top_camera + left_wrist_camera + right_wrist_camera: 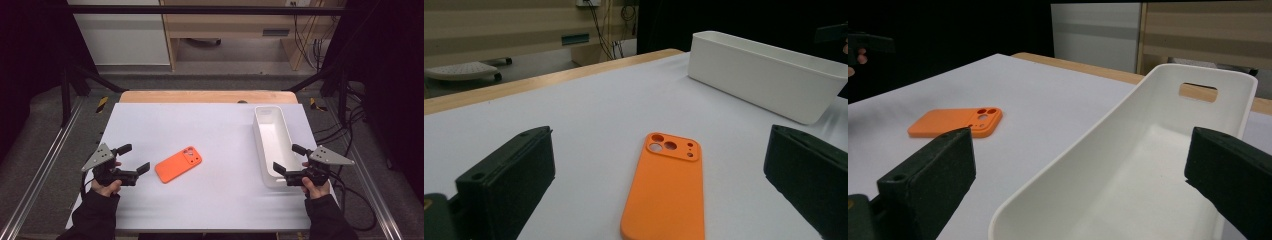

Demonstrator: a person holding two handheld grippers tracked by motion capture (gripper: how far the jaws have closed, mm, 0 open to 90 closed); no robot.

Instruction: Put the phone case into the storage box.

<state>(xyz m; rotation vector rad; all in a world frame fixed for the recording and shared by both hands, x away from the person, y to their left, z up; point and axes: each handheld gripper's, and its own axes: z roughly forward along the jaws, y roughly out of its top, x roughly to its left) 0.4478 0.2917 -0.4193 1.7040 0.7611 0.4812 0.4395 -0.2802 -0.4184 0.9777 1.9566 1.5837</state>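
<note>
The orange phone case point(178, 164) lies flat, camera cut-outs up, near the middle of the white table point(210, 125), untouched; the left gripper point(134, 159) sits just to its left with jaws spread wide and empty, pointed at it. The white bin point(272, 145) stands well to the right, its near end between the spread, empty jaws of the right gripper point(288, 160). The likely trouble: the case is thin and flat, so jaws closing level may skid over it or push it away; the right jaws closing could knock the bin.
</note>
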